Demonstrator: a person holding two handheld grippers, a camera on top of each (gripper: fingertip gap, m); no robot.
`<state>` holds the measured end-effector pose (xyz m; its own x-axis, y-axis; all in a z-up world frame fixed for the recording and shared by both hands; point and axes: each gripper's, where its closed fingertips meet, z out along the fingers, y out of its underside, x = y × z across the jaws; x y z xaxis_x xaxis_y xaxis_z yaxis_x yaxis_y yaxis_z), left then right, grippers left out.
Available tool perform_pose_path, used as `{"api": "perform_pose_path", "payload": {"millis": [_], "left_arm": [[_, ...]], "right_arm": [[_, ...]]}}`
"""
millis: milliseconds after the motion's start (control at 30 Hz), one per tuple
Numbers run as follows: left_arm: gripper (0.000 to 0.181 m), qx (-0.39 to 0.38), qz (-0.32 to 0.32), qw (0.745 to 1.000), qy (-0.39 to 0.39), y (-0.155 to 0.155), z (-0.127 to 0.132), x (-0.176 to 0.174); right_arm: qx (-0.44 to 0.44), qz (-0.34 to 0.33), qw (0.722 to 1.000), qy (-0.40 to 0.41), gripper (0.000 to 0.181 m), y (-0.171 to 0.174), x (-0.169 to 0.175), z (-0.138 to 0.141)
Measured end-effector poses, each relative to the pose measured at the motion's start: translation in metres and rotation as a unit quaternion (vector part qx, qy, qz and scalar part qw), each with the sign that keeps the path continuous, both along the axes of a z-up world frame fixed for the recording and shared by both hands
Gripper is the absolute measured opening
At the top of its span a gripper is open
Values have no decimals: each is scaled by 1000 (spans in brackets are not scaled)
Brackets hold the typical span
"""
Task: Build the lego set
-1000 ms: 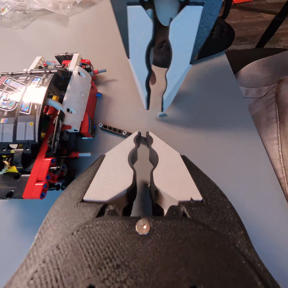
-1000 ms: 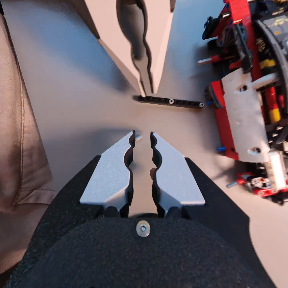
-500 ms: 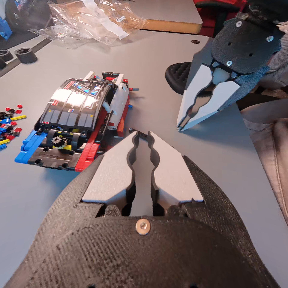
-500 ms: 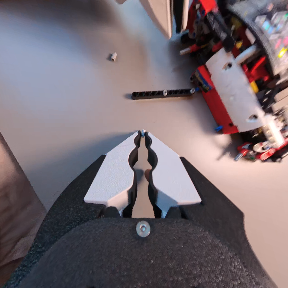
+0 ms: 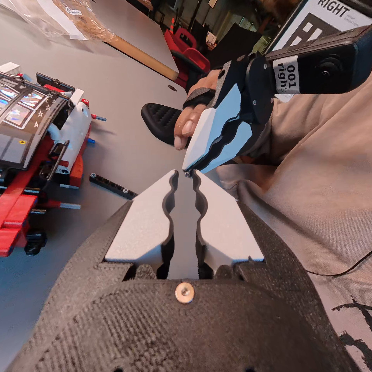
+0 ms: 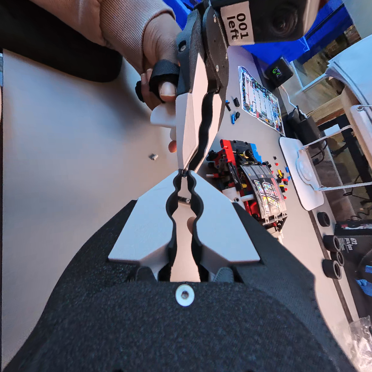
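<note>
Right wrist view, pin [image 6: 183, 174] (tiny) in right gripper [image 6: 183, 174]

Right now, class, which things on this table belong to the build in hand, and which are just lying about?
In the job: right tool, shut on the small grey pin; left tool; black beam; car model.

Lying about: spare tyres; plastic bags; sticker sheet.
</note>
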<state>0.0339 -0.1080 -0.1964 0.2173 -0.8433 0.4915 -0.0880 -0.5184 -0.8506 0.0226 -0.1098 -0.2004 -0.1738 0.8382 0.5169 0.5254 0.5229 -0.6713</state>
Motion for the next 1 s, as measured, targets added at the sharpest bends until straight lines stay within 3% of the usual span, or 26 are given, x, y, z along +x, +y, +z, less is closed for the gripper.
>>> {"api": "perform_pose_path", "payload": {"millis": [100, 467, 633, 700, 767, 833, 900, 1000], "left_arm": [[3, -18, -22, 999, -43, -6, 11, 1], [1, -60, -85, 970, -221, -25, 63, 0], [2, -59, -96, 954, -279, -32, 84, -1], [1, -48, -84, 955, -279, -29, 84, -2], [2, -26, -27, 971, -238, -11, 73, -5], [12, 42, 64, 989, -130, 15, 48, -15], [18, 112, 125, 986, 11, 36, 18, -28], [21, 162, 132, 967, 147, 40, -17, -30]], "right_arm": [[-35, 11, 999, 39, 2, -4, 0, 11], [-122, 71, 968, 209, 3, -24, 2, 66], [-131, 93, 954, 252, 2, -31, 2, 86], [-150, 84, 957, 232, 2, -28, 1, 87], [-175, 41, 969, 171, 2, -11, -2, 77], [-199, -27, 979, 34, 2, 15, 2, 43], [-216, -74, 971, -69, 2, 39, 7, 10], [-258, -94, 941, -199, 2, 46, 11, -34]]}}
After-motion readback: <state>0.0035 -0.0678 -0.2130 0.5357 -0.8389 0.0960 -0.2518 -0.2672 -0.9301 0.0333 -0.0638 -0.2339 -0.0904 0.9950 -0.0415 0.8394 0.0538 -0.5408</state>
